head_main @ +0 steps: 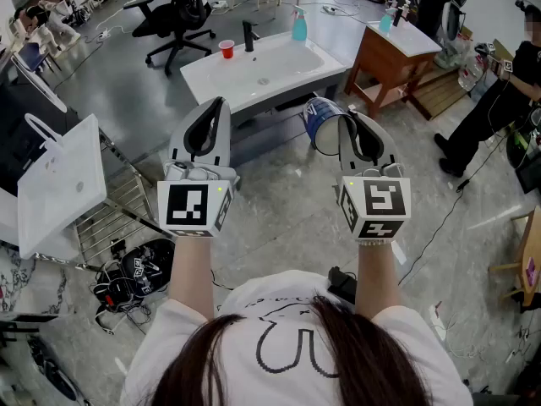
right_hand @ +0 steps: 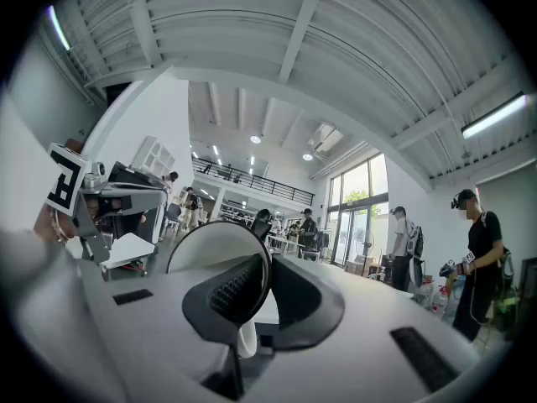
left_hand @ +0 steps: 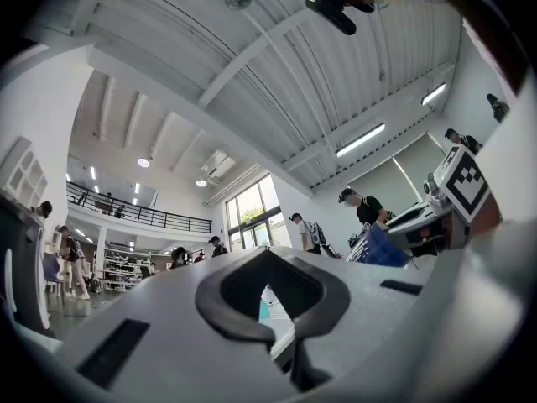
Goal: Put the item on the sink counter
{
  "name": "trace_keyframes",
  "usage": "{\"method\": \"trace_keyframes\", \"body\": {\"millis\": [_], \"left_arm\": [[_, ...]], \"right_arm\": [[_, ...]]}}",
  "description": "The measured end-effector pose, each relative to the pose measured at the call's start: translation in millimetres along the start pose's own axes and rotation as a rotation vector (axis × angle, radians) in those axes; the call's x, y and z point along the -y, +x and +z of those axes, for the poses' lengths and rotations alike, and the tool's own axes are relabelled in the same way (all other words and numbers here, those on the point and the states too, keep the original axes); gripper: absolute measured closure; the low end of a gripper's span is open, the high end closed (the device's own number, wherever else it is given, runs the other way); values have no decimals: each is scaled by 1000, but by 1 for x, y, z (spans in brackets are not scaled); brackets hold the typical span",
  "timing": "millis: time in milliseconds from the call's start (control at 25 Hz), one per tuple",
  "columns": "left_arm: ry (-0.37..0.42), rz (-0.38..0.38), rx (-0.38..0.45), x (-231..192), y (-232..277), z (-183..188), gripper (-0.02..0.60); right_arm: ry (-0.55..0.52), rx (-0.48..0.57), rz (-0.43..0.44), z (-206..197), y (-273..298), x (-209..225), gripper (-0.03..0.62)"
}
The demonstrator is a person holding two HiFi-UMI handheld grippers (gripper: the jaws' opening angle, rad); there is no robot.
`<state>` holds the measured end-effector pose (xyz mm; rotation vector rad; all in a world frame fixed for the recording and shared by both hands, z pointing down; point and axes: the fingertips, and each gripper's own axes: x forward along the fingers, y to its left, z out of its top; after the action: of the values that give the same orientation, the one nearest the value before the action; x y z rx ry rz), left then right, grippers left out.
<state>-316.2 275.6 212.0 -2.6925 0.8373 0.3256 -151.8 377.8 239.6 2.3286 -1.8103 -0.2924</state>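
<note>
**Pinched by the Rim, Short of the Sink Counter**

Gripped a blue cup (head_main: 322, 115), perhaps a small pail, with the right gripper (head_main: 347, 129), in the air over the grey floor (head_main: 287, 218) and near the front edge of the white sink counter (head_main: 279, 79), not on it. Showed the blue outer wall only from the head view. Showed only from the right gripper view a smooth white inside and a round rim clamped between ribbed black pads. Had the left gripper (head_main: 221, 108) pressed together, empty. Found a red cup (head_main: 226, 49), a black faucet (head_main: 249, 34) and a blue spray bottle (head_main: 299, 25) on the glossy counter. Stood under a high white beamed ceiling (right_hand: 294, 49).
</note>
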Motion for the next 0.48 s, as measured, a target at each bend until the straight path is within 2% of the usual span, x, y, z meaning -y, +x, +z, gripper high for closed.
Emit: {"method": "trace_keyframes", "body": {"millis": [360,480], "left_arm": [[-2,-8,9,-13,10,-8,572],[-3,-7,5,-17,17,-13,572]], "right_arm": [[-22,-21,-9,-5,15,-3,538],[14,-35,-6,-7,24,1,537]]}}
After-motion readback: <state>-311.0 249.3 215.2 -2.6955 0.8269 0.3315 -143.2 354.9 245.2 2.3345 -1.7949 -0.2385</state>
